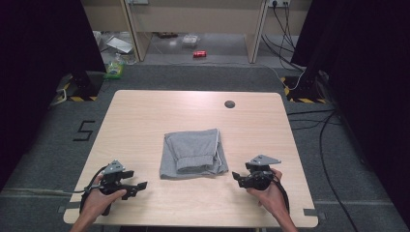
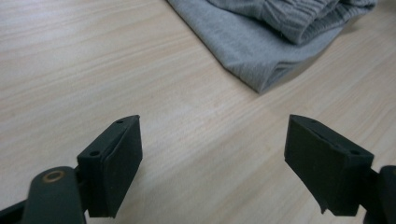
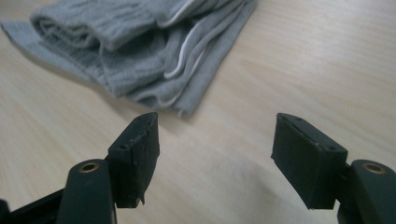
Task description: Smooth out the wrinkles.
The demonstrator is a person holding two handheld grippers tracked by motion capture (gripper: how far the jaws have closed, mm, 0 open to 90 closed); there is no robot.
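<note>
High view: folded grey garment [image 1: 193, 153] at table [image 1: 145, 111] centre, long axis running 12 to 6 o'clock; left gripper [image 1: 138, 187] at its 8 o'clock, right gripper [image 1: 237, 177] at its 4 o'clock, both apart from cloth, right one nearer

Left gripper view: jaws spread, nothing between, garment corner [image 2: 261, 84] at 1 o'clock

Right gripper view: jaws spread, empty, hem [image 3: 182, 109] at 11 o'clock

A pale wooden table [image 1: 145, 116] carries grey folded trousers [image 1: 192, 152] (lying centrally).

Folded garment [image 1: 193, 152] mid-table [image 1: 145, 116], betw. left tongs [image 1: 138, 187] & right tongs [image 1: 236, 177].
</note>
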